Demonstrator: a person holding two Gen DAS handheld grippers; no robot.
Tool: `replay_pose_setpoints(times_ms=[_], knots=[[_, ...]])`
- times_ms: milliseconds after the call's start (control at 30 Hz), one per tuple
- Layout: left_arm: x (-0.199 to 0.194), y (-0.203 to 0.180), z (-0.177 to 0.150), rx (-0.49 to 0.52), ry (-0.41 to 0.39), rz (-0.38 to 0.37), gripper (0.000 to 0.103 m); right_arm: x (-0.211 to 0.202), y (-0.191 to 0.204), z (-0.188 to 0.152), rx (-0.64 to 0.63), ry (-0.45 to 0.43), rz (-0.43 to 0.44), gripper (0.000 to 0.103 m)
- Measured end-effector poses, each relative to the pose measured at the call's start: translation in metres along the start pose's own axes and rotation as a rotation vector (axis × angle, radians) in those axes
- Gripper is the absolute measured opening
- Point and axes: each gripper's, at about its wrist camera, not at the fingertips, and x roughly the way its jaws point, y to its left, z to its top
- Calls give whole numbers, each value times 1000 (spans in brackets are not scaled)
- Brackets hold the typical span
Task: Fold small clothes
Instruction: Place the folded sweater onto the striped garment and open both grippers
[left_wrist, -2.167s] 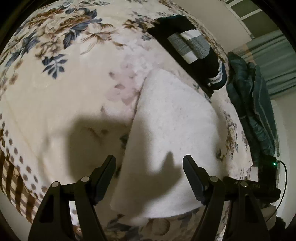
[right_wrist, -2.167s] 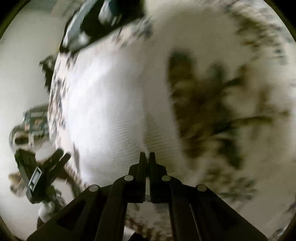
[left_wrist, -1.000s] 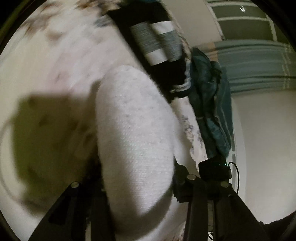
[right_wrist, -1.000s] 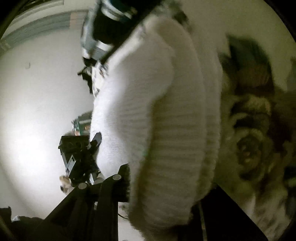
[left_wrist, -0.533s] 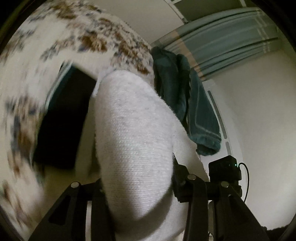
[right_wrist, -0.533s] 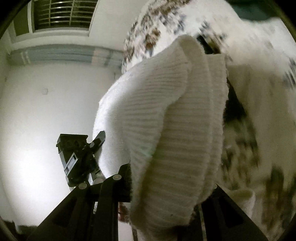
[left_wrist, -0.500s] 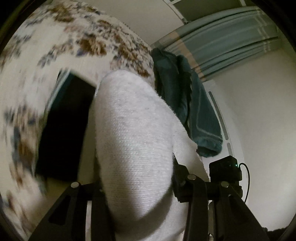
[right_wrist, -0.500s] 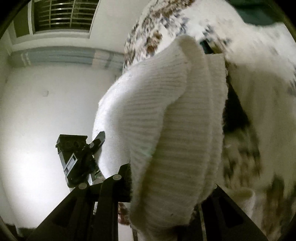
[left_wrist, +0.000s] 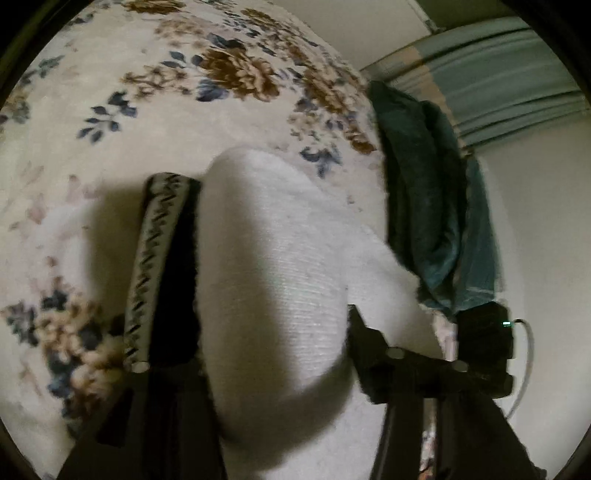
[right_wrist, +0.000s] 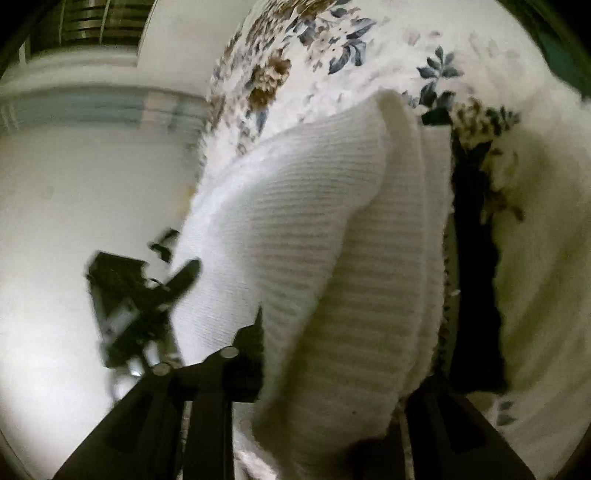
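White knit held by both grippers, over the dark folded garment

Left wrist view: your left gripper (left_wrist: 273, 354) has the white knit garment (left_wrist: 273, 266) bulging between its fingers and running away from the camera. Jaws stand fairly wide, filled by the cloth; grip looks firm. A dark folded garment (left_wrist: 166, 266) with a patterned band lies just left, on the floral blanket (left_wrist: 110, 110). Teal clothes (left_wrist: 424, 192) sit right.

Right wrist view: your right gripper (right_wrist: 332, 373) holds the other end of the same knit, ribs across the jaws, right finger hidden by cloth. Left gripper shows off to the left. Next move likely: lower the knit flat onto the blanket.
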Motion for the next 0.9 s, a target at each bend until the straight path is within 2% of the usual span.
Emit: replay_pose_setpoints(times_ms=[67, 100, 133, 167, 233, 267, 300, 400, 533, 633, 733, 900], knots=[[-11, -10, -6, 37, -23, 87, 58, -3, 10, 2, -53, -1, -127, 40], [-16, -15, -8, 55, -34, 127, 63, -4, 15, 3, -71, -6, -184, 55], [-20, -20, -11, 77, -55, 176, 65, -8, 19, 0, -87, -15, -261, 66], [-27, -28, -16, 109, -89, 249, 71, -14, 25, -6, -112, -34, -352, 70], [-37, -38, -24, 144, -142, 363, 81, -25, 24, -24, -122, -56, -455, 94], [-42, -44, -30, 160, -164, 432, 93, -29, 25, -31, -118, -69, -520, 99], [-45, -49, -35, 174, -178, 476, 100, -33, 27, -36, -116, -83, -566, 103], [-56, -69, -54, 215, -221, 580, 103, -47, 42, -59, -127, -132, -709, 103], [-78, -96, -86, 230, -244, 629, 103, -86, 73, -109, -163, -224, -824, 103], [-95, -121, -106, 248, -246, 665, 103, -117, 96, -135, -170, -281, -848, 103], [-119, -145, -124, 247, -262, 658, 103, -159, 127, -169, -180, -343, -861, 103], [-176, -196, -164, 277, -331, 670, 103, -223, 180, -223, -226, -429, -869, 103]])
